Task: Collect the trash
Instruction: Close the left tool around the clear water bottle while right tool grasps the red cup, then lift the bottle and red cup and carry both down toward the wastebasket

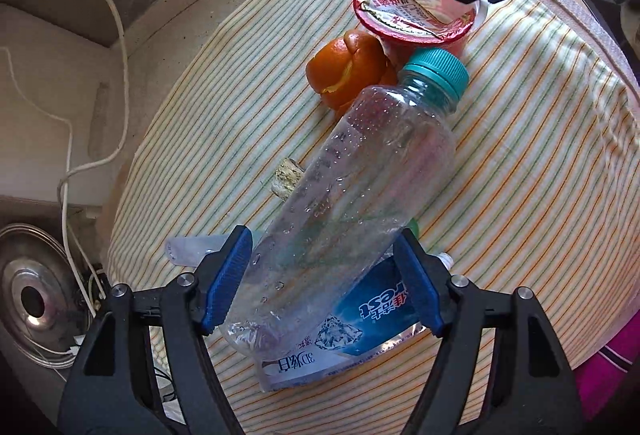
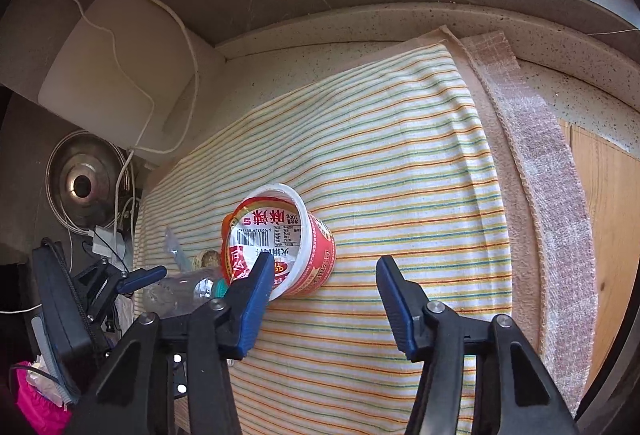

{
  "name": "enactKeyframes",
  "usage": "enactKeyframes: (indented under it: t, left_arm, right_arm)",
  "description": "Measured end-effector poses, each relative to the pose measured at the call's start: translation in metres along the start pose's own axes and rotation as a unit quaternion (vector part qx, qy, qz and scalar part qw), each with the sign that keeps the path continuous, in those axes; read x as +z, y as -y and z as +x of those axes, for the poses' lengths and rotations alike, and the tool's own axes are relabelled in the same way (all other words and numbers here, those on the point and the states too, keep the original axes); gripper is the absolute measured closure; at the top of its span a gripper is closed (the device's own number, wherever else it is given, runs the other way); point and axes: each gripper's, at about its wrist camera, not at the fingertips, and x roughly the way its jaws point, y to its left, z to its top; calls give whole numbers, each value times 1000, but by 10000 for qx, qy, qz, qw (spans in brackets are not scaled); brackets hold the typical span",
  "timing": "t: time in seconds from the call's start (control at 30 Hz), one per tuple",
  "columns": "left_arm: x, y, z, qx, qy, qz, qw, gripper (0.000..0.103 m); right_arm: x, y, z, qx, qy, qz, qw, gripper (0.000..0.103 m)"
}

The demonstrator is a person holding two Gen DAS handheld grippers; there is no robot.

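Striped cloth (image 2: 400, 163) on desk | L tool (image 1: 324, 283) straddling bottle (image 1: 352, 187), pads not pressing | R tool (image 2: 324, 299) half-open, empty, nearing cup (image 2: 288, 239) | risk: bottle rolling, cup tipping.

Left wrist view: looks steeply down, very near, along blue-padded black left gripper (image 1: 322, 281) onto clear plastic bottle with teal cap (image 1: 360, 171), frame centre. Right wrist view: angled down, farther back, red-and-white plastic cup lying on its side (image 2: 280, 239) at centre. Shared: yellow-green striped cloth (image 2: 400, 163), cup, bottle, round metal lid (image 2: 86, 183) at left.
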Motion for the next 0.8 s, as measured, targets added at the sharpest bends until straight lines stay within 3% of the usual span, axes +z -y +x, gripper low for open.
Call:
enactKeyframes:
  t: [0.03,0.2,0.27,0.5,0.63,0.8]
  left_arm:
    - [-1,-1,-1,-56,5,-38,10000,29]
    - [-1,-5,-5,-257,54,-247,9994,30]
    - [-2,-6,-7,-371,84,-351,9987,31]
    - [-12,-10,-17,-920,232,-901,9914,37]
    - [-11,-2,-18,-801,301,-920,9921,37]
    - [-11,-1,-23,-947,460,-1329,9855,37]
  right_arm:
    - [0,1,4,7,-42,34,10000,57]
    - [0,3,13,-82,-120,115,9998,90]
    - [-2,9,7,-82,-57,150,9998,96]
    - [-9,16,-25,-144,261,51,9995,100]
    - [-15,15,-33,-242,325,-98,9991,100]
    - [-23,24,-42,-239,408,3,9989,100]
